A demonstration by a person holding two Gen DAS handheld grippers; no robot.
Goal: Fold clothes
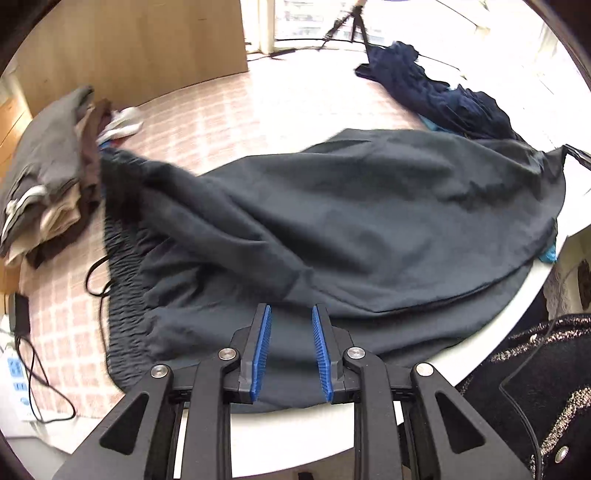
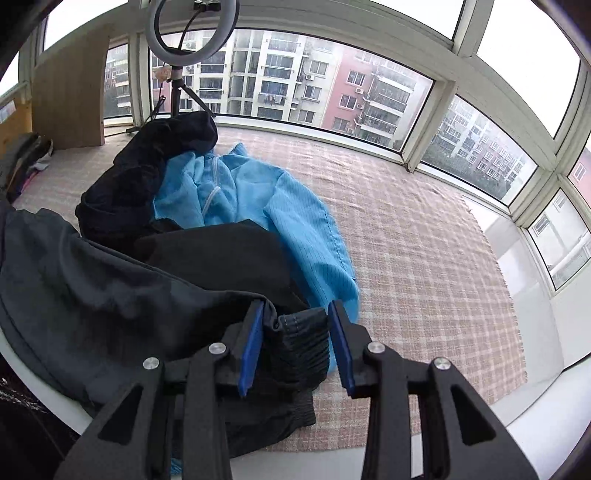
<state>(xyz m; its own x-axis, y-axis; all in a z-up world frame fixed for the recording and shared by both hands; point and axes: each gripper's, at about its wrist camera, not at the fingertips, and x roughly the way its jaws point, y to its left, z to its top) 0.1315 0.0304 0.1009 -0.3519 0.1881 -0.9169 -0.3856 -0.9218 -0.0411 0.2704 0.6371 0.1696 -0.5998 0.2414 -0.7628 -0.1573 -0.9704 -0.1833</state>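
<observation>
Trousers [image 1: 332, 229]: dark pair lying spread across the checked cloth [image 1: 207, 122] on the white surface [image 1: 546, 266], in front of you.

Your left claw [image 1: 291, 314] stands released over the near edge of the trousers, blue pads [image 1: 263, 347] apart with fabric lying between them, none pinched. Your right claw [image 2: 295, 314] is also spread, and a ribbed cuff [image 2: 299, 343] of the trousers sits bunched between its pads; whether either pad presses the cuff cannot be told. The gathered waistband [image 1: 122, 273] lies to the left in the left wrist view, near a stack of folded clothes [image 1: 48, 184]. A blue garment [image 2: 266, 206] and a dark heap [image 2: 147, 170] lie just beyond the trousers, touching them. A ring light [image 2: 192, 26] stands at the window [image 2: 332, 88].
</observation>
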